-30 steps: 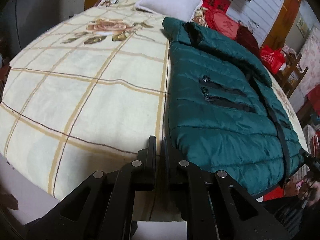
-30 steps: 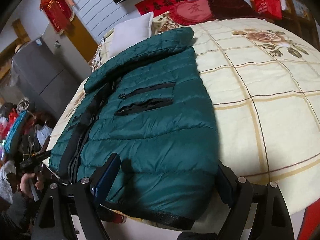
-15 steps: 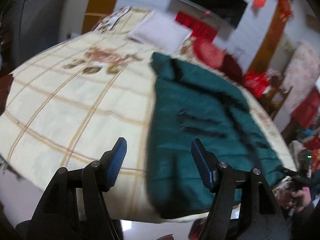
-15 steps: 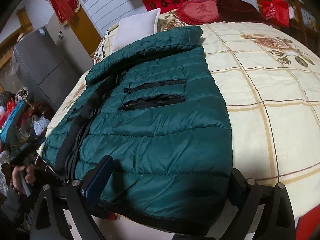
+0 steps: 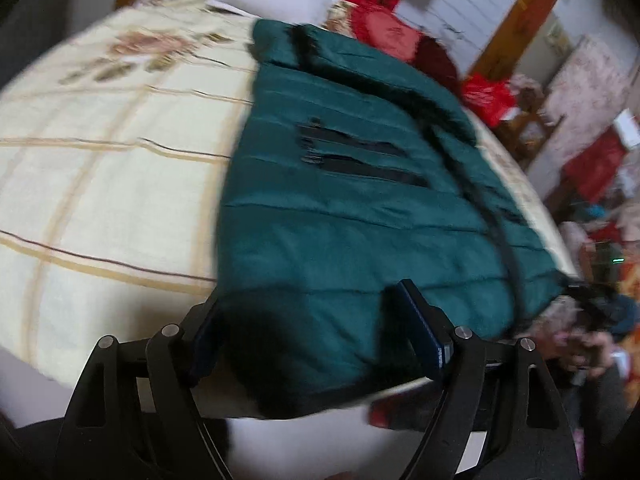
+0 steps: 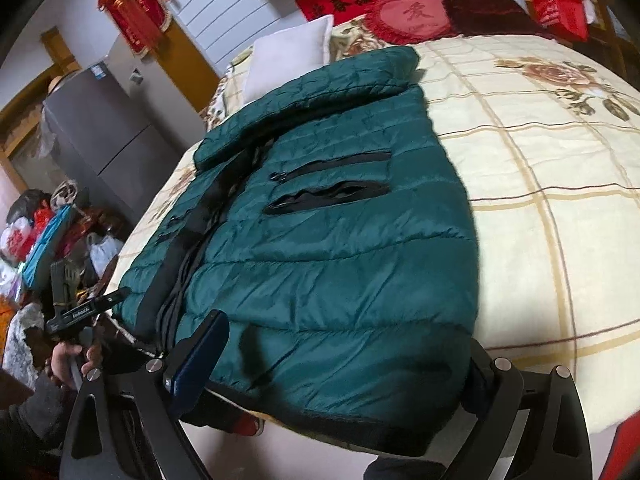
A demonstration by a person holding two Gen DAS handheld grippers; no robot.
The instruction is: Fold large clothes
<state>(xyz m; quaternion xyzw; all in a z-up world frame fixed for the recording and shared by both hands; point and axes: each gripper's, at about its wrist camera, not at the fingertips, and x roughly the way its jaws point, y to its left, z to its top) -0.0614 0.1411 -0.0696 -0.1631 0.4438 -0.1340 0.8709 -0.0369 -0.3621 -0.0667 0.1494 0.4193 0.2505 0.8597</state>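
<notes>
A dark green quilted puffer jacket lies flat on a bed, front up, collar at the far end, with two black zip pockets. It also shows in the right wrist view. My left gripper is open, its fingers straddling the hem at the jacket's near corner. My right gripper is open, its fingers either side of the jacket's hem near the bed's front edge. Neither grips the cloth.
The bed has a cream checked cover with rose prints. A white pillow and red cushions lie at the head. A grey fridge and bags of clutter stand at the side.
My left gripper opened from shut and moved right onto the jacket's hem corner. My right gripper stayed open and shifted slightly along the hem.
</notes>
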